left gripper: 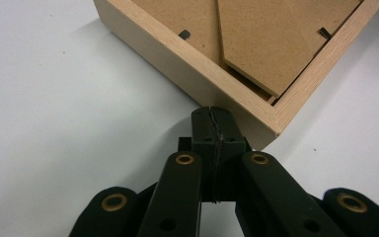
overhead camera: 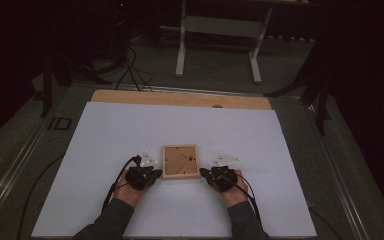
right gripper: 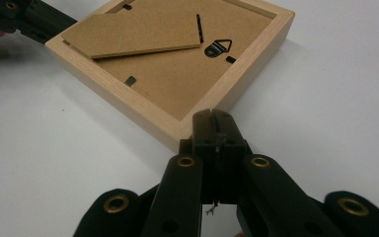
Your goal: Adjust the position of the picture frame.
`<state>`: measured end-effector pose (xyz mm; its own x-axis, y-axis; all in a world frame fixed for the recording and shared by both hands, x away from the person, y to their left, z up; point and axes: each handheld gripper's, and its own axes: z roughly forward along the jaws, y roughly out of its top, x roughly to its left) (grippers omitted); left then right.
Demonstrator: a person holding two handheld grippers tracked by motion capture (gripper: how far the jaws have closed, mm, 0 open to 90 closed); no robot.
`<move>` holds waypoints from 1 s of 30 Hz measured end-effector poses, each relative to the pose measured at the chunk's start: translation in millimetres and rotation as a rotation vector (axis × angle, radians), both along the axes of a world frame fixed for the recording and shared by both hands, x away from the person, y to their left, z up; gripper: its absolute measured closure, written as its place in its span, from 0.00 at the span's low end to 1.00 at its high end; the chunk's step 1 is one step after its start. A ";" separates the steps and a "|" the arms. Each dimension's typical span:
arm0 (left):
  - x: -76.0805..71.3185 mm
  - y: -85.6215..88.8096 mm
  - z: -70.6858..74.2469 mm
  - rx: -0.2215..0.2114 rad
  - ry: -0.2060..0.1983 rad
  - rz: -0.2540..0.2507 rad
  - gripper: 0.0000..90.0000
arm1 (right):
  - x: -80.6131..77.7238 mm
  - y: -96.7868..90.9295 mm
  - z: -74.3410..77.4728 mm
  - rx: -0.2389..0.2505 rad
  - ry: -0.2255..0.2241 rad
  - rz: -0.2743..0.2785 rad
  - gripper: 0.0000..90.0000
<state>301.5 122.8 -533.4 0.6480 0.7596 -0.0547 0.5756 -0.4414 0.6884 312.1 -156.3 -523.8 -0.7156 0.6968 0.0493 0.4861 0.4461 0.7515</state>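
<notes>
wooden frame: lies face down on the white bench, between both grippers | left gripper: fingers closed, empty, tips at frame's side | right gripper: fingers closed, empty, tips at frame's corner

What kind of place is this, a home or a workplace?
Probably a lab or recording studio: a white sheet covers the table, cables run over the floor, dark curtains surround it, and a wooden picture frame lies face down.
</notes>
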 end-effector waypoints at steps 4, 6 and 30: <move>-0.2 -1.2 -0.1 0.003 -0.006 0.009 1.00 | 0.0 0.5 -0.1 -0.006 -0.010 0.001 1.00; 0.3 -1.7 -0.2 0.005 -0.008 0.013 1.00 | 0.4 0.4 -0.1 -0.006 -0.010 0.002 1.00; 7.4 -5.1 -1.7 -0.011 -0.014 0.044 1.00 | 2.4 0.1 -0.6 -0.021 -0.034 -0.018 1.00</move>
